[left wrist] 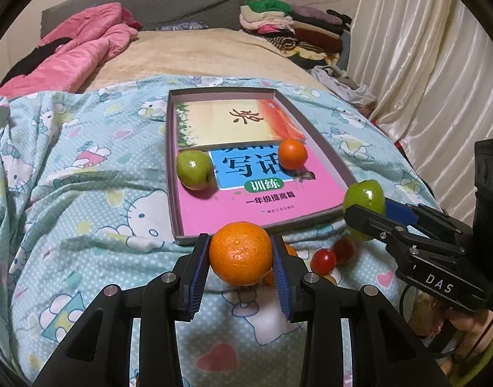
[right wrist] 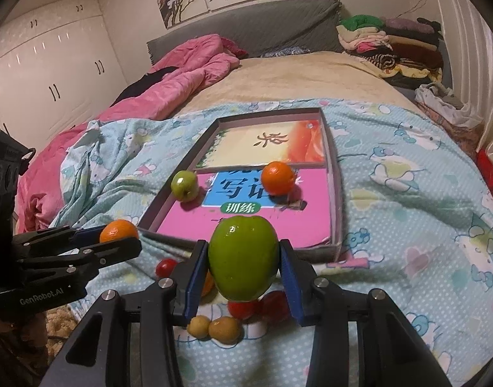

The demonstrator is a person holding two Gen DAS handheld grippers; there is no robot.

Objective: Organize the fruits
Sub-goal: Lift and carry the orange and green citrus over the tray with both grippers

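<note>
My left gripper is shut on an orange mandarin, held above the blanket just before the near edge of the shallow grey box. My right gripper is shut on a green apple, also lifted near the box's front edge. Each gripper shows in the other's view: the right gripper with its apple, the left gripper with its mandarin. Inside the box, on books, lie a second green apple and a second mandarin.
On the patterned blue blanket beneath the grippers lie red cherry tomatoes, two small yellow-brown fruits and part of another orange fruit. A pink quilt lies far left; folded clothes are stacked far right.
</note>
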